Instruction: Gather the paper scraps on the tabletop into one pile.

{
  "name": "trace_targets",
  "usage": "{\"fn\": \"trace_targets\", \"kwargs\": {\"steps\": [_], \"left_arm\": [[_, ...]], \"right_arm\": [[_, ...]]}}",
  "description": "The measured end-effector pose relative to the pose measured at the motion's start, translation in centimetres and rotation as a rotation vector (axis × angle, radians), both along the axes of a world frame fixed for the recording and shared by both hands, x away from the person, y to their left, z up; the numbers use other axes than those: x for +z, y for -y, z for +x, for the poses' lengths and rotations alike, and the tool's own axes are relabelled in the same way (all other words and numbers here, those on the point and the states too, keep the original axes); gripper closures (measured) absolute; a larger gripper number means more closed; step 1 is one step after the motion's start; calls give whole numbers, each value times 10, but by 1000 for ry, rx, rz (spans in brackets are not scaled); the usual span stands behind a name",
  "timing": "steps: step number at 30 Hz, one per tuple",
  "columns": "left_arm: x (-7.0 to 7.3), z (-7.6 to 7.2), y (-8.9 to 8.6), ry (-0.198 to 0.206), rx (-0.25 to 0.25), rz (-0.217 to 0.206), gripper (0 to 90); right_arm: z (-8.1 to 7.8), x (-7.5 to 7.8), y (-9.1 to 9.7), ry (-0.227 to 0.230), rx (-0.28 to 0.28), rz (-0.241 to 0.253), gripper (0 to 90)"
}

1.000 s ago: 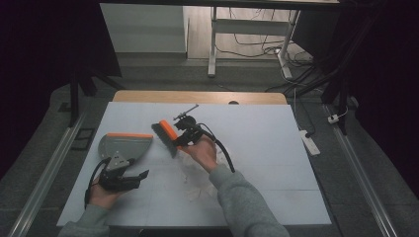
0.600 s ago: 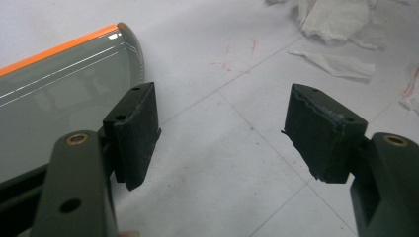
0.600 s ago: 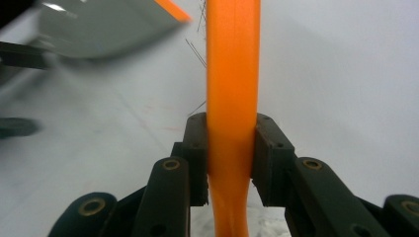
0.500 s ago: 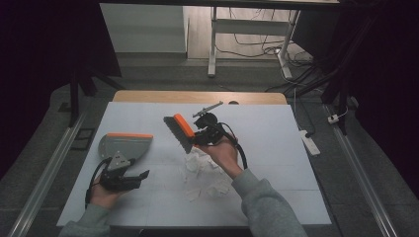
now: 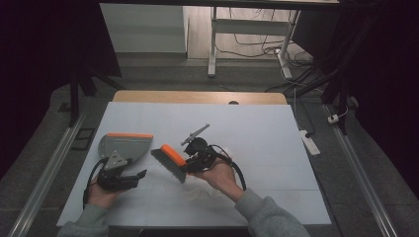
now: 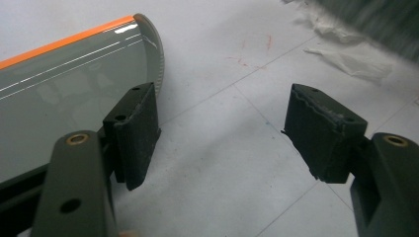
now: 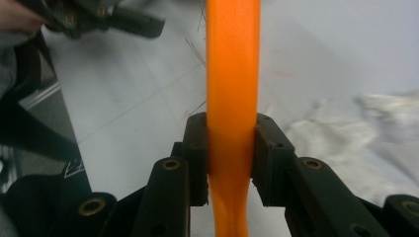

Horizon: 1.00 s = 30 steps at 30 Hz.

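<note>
A grey dustpan (image 5: 123, 145) with an orange edge lies flat at the table's left. My left gripper (image 5: 129, 178) rests just in front of it with its jaws wide open and nothing between them. In the left gripper view the dustpan (image 6: 64, 84) lies left of the left gripper (image 6: 225, 128). My right gripper (image 5: 193, 160) is shut on a hand brush (image 5: 170, 162) with an orange back and dark bristles, held just right of the dustpan's mouth. The right gripper view has the right gripper (image 7: 232, 148) clamped on the brush's orange handle (image 7: 232, 59). Crumpled white paper scraps (image 5: 202, 192) lie below the brush.
The white table top (image 5: 257, 128) has a wooden strip along its far edge. Paper scraps (image 6: 346, 54) lie beyond the left gripper, and paper scraps (image 7: 346, 133) sit right of the brush handle. A white power strip (image 5: 310, 142) lies off the table's right edge.
The right gripper swung the brush right, then brought it back left and nearer the front, close to the dustpan's mouth. The left gripper and dustpan stayed put.
</note>
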<state>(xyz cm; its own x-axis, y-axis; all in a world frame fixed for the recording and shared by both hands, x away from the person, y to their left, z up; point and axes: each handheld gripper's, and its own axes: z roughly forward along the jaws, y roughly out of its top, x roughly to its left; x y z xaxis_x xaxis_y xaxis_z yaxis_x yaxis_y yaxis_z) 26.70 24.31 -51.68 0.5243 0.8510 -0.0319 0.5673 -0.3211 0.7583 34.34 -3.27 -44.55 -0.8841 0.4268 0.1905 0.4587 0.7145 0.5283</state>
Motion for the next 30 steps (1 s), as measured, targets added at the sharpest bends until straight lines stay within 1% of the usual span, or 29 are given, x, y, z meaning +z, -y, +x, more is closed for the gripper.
{"fn": "trace_targets", "kwargs": {"steps": [2,4,5,6,7,8,9,10,11,13,14,16,17,20,22,23,26,27,28,30], "left_arm": [[0,0,0,0,1,-1,301],[-1,0,-1,-1,0,3,301],[-1,0,-1,-3,1,1,301],[-1,-1,-1,-4,3,-2,301],[-1,-1,-2,-3,4,-3,301],[-1,-1,-2,-3,5,-3,301],[-1,-1,-2,-4,6,-3,301],[-1,0,-2,-5,6,-2,301],[-2,0,-2,-7,5,0,301],[-2,0,-1,-9,3,3,301],[-2,1,-1,-11,2,5,301],[-2,1,0,-10,1,8,301],[-2,1,0,-10,0,9,301],[-2,0,-1,-11,2,7,301],[-2,0,-1,-9,4,5,301],[-2,0,-1,-7,4,5,301],[-1,0,-1,-7,5,6,301],[-1,0,-1,-8,4,5,301],[-1,0,-1,-8,3,6,301],[-2,0,-1,-9,3,6,301]], "right_arm": [[-1,-8,-6,-8,14,-19,707],[0,-17,-10,9,30,-55,707],[1,-17,-9,27,19,-54,706],[5,-16,-6,36,8,-70,707],[8,-14,-2,61,-16,-88,706],[11,-13,4,104,-50,-116,707],[16,-12,11,124,-77,-141,707],[21,-12,19,105,-107,-132,707],[25,-11,28,89,-133,-108,707],[26,-5,38,100,-146,-94,707],[25,-2,42,102,-142,-76,707],[21,9,48,102,-129,-33,707],[18,16,50,112,-118,-21,707],[9,29,54,124,-97,-6,707],[2,35,56,95,-73,9,707],[-2,35,56,79,-57,6,707],[-14,29,51,34,10,-29,707],[-19,26,48,20,40,-49,707],[-25,22,44,6,82,-76,707],[-34,14,37,-15,131,-128,707]]}}
